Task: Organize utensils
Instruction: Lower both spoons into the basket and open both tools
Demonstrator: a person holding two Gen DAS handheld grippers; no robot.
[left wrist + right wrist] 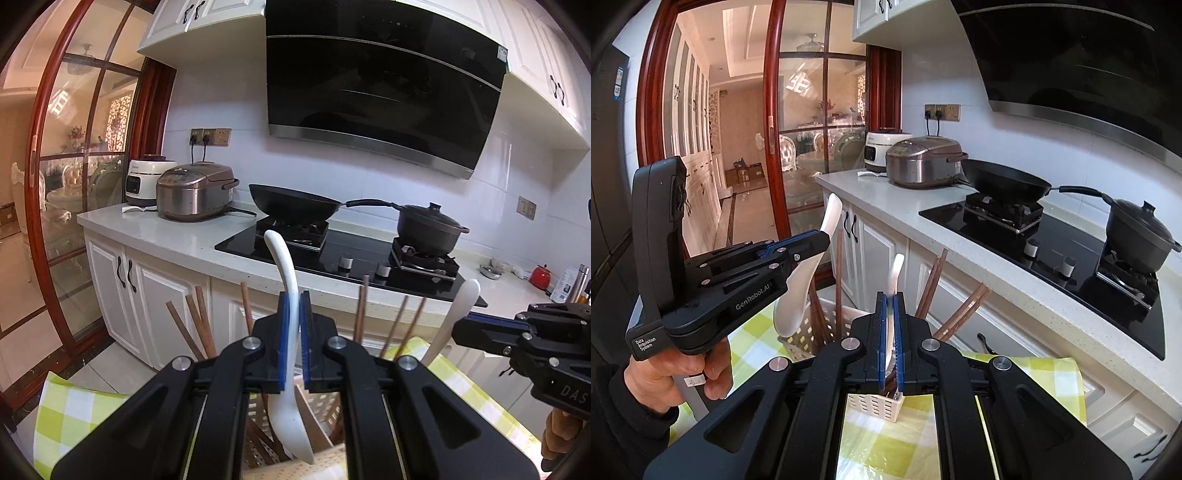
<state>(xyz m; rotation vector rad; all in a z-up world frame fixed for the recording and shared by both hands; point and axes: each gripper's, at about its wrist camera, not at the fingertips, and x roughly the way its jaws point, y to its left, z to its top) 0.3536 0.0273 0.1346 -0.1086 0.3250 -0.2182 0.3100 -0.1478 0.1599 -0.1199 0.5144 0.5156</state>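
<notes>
- While clamped on a white spoon (286, 266), the left gripper (294, 314) hovers above the utensil basket (875, 404).
- Right gripper (890, 314): likewise closed on a second white spoon (896, 271); wooden chopsticks (932, 280) stand behind.

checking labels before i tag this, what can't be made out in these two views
- Basket floor and chopstick tips: both views, hidden by the gripper bodies.
- Right spoon bowl: both views, behind the right gripper.
- Small items by the red pot: left view, too small.
- Left gripper clamps the left spoon.
</notes>
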